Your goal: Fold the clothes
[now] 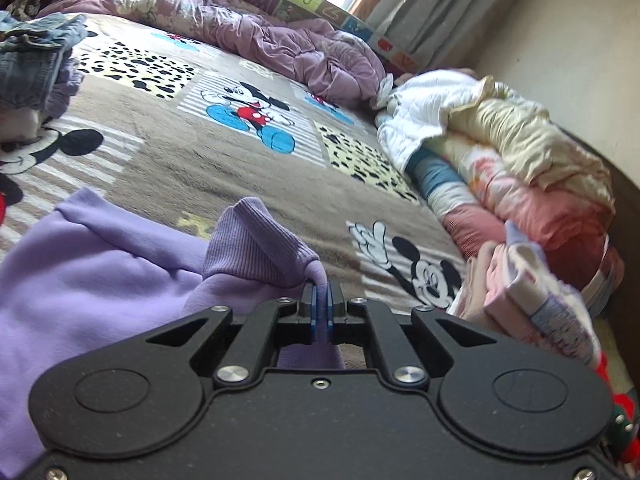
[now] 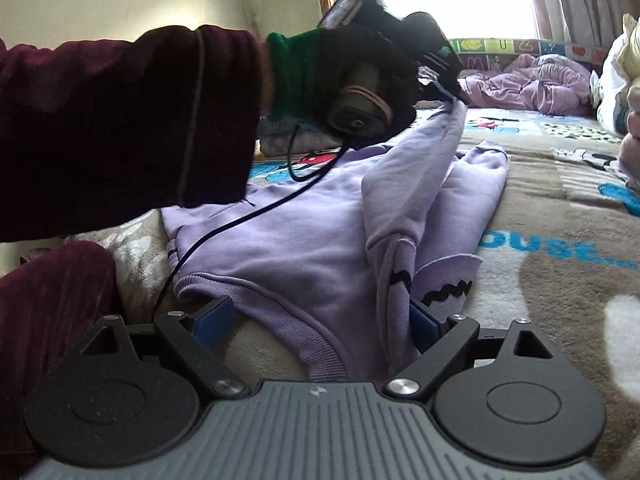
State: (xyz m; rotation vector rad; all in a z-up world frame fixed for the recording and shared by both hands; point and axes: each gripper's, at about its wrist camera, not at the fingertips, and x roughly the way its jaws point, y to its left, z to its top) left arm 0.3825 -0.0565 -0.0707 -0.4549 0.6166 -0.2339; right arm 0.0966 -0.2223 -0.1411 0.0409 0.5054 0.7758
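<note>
A lilac sweatshirt (image 2: 304, 240) lies spread on the bed's cartoon-mouse blanket (image 2: 560, 208). In the left wrist view my left gripper (image 1: 321, 292) is shut on the sweatshirt (image 1: 80, 272) just behind a ribbed cuff (image 1: 256, 240), and the sleeve is lifted. The right wrist view shows that same left gripper (image 2: 452, 98), held by a gloved hand (image 2: 332, 68), pulling the sleeve up and over the body. My right gripper (image 2: 316, 320) is open, its blue pads either side of the ribbed hem (image 2: 320, 344).
A crumpled purple duvet (image 1: 280, 40) lies along the far side. Folded and bundled clothes (image 1: 520, 184) are stacked along the right by the wall. Jeans (image 1: 32, 64) sit in a pile at far left. A dark red sleeve (image 2: 120, 120) crosses the right wrist view.
</note>
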